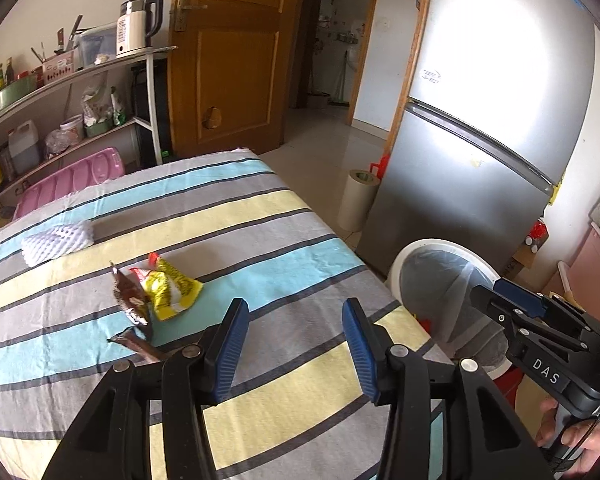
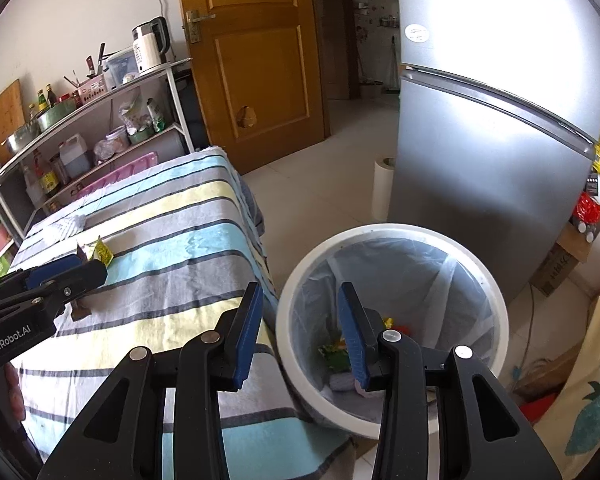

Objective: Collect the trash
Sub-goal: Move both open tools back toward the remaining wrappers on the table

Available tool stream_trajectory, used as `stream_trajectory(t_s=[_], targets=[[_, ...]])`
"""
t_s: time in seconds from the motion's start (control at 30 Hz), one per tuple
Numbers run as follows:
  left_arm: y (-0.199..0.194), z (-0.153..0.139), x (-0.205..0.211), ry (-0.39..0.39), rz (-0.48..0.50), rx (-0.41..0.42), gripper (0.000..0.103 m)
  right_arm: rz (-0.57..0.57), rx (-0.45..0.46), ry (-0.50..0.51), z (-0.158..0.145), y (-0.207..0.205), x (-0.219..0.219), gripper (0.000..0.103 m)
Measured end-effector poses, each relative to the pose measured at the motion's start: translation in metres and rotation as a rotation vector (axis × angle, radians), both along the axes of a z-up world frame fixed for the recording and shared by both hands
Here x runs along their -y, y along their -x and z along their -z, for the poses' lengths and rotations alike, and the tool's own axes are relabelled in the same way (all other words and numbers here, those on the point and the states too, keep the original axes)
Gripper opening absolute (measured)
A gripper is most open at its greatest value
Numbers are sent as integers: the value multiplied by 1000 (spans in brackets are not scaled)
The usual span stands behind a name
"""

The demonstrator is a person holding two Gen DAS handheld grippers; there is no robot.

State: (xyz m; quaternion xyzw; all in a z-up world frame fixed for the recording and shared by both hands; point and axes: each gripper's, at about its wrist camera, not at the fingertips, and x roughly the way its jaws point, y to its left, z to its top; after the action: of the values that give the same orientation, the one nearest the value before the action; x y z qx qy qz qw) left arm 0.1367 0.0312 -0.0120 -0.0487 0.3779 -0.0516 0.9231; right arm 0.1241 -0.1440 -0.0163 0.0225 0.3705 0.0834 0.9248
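Note:
On the striped tablecloth (image 1: 260,216) lie a yellow wrapper (image 1: 172,288), a brown wrapper (image 1: 130,300) touching it, and a second brown wrapper (image 1: 136,344) nearer to me. A white foam net (image 1: 58,240) lies farther left. My left gripper (image 1: 294,308) hovers open and empty over the cloth, right of the wrappers. My right gripper (image 2: 300,292) is open and empty over the gap between the table edge and the white bin (image 2: 380,230). The bin has a clear liner with a green wrapper (image 2: 336,354) and other scraps at the bottom. The yellow wrapper (image 2: 100,252) shows just beyond the left gripper (image 2: 96,270).
A silver fridge (image 2: 500,140) stands behind the bin, with a paper roll (image 2: 382,188) at its foot. A wooden door (image 1: 236,52) and an open doorway lie beyond the table. Left of the table are a cluttered shelf (image 1: 68,76) with a kettle (image 1: 138,26) and a pink board (image 1: 76,178).

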Motion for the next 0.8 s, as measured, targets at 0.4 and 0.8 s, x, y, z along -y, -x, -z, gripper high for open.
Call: stream_trajectory(t_s=[0.4,0.8], targets=[[17,29,-80,-32,-258,-94,59,-136,4,-8,2,-8,-59,53],[6,49,-79,-60,-246,-148,60,-216,7,20,1,-17,-101,53]])
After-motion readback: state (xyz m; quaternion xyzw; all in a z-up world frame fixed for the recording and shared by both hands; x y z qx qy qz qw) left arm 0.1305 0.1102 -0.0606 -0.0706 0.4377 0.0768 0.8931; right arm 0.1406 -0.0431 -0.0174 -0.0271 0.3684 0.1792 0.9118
